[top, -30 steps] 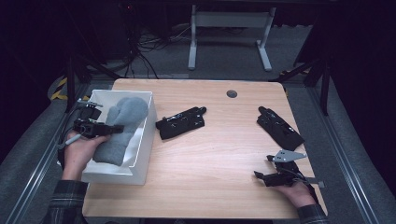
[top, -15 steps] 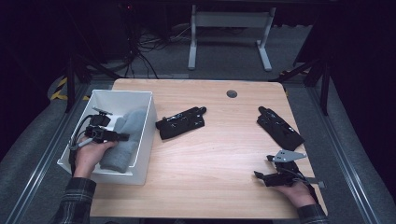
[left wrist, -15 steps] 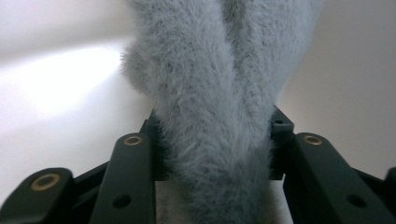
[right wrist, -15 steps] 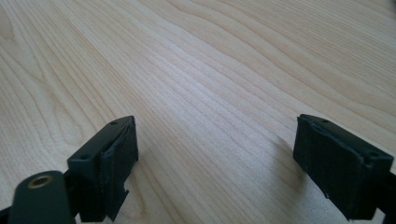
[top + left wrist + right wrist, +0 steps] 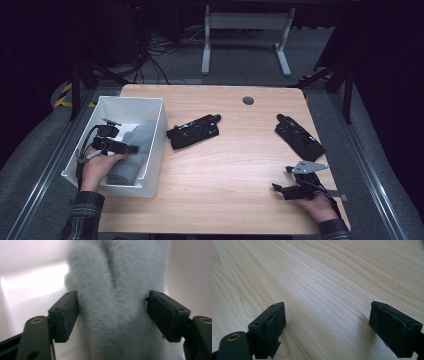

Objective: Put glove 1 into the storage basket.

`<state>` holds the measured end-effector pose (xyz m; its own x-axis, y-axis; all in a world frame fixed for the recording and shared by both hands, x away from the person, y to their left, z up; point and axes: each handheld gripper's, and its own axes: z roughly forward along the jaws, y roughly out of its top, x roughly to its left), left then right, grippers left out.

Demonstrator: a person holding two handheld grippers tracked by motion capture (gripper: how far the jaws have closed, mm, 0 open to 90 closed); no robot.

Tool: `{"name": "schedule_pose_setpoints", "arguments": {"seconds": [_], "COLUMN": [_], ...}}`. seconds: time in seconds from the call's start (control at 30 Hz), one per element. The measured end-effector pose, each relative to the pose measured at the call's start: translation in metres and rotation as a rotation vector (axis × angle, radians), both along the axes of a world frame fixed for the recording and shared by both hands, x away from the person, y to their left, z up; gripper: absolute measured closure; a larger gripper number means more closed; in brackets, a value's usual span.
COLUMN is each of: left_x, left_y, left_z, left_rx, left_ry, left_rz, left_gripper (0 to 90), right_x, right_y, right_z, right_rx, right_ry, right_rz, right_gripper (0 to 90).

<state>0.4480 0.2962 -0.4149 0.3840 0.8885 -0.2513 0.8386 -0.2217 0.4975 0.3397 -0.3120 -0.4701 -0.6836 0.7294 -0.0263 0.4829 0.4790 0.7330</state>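
A grey fuzzy rolled cloth [image 5: 134,159] lies inside the white bin [image 5: 131,100] at the table's left. My left gripper [image 5: 132,148] is down in the bin over the cloth. In the left gripper view the cloth [image 5: 112,285] sits between the jaws of the left gripper [image 5: 112,312], which stand wide apart on either side of it, open. My right gripper [image 5: 276,189] rests low near the table's front right edge. The right gripper [image 5: 327,322] is open over bare wood, with nothing between its jaws.
Two flat black objects lie on the wooden table [image 5: 230,165]: one [image 5: 194,131] just right of the bin, the other [image 5: 300,137] at the far right. A round dark grommet [image 5: 248,100] sits near the back edge. A metal desk frame stands beyond the table.
My left gripper has come down into the bin with the grey cloth, which was held higher before, and the cloth now lies lower in the bin. The right gripper has stayed put.
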Motion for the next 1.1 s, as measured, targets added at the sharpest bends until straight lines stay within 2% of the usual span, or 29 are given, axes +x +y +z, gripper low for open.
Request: {"name": "schedule_pose_setpoints", "arguments": {"seconds": [0.07, 0.1, 0.13, 0.2, 0.33, 0.4, 0.47, 0.57, 0.77, 0.97, 1.1], "left_x": [-0.001, -0.002, -0.002, -0.005, -0.01, -0.01, -0.012, -0.015, -0.02, -0.026, -0.028], "left_y": [0.001, 0.002, 0.002, 0.003, -0.002, -0.003, -0.007, -0.018, -0.04, -0.065, -0.083], "left_z": [0.003, 0.01, 0.01, 0.023, 0.041, 0.045, 0.055, 0.071, 0.091, 0.102, 0.106], "left_rx": [-0.004, 0.017, 0.017, -0.006, -0.015, -0.023, -0.042, -0.049, -0.092, -0.108, -0.128], "left_ry": [-0.015, -0.031, -0.031, -0.067, -0.114, -0.125, -0.144, -0.172, -0.215, -0.246, -0.252], "left_rz": [0.006, 0.008, 0.008, 0.006, -0.015, -0.021, -0.043, -0.075, -0.139, -0.202, -0.246], "left_gripper": [24.2, 22.5, 21.8, 21.6, 20.9, 21.2, 21.0, 20.6, 18.9, 15.7, 14.9], "right_x": [0.0, 0.0, 0.0, 0.0, 0.0, 0.0, 0.0, 0.0, 0.0, 0.0, 0.0], "right_y": [0.0, 0.0, 0.0, 0.0, 0.0, 0.0, 0.0, 0.0, 0.0, 0.0, 0.0], "right_z": [0.0, 0.0, 0.0, 0.0, 0.0, 0.0, 0.0, 0.0, 0.0, 0.0, 0.0], "right_rx": [0.0, 0.0, 0.0, 0.0, 0.0, 0.0, 0.0, 0.0, 0.0, 0.0, -0.001], "right_ry": [0.0, 0.0, 0.0, 0.0, 0.0, 0.0, 0.0, 0.0, 0.0, 0.0, 0.0], "right_rz": [0.0, 0.0, 0.0, 0.0, 0.0, 0.0, 0.0, 0.0, 0.0, 0.0, 0.0], "right_gripper": [14.3, 14.3, 14.3, 14.3, 14.3, 14.3, 14.3, 14.3, 14.3, 14.3, 14.3]}}
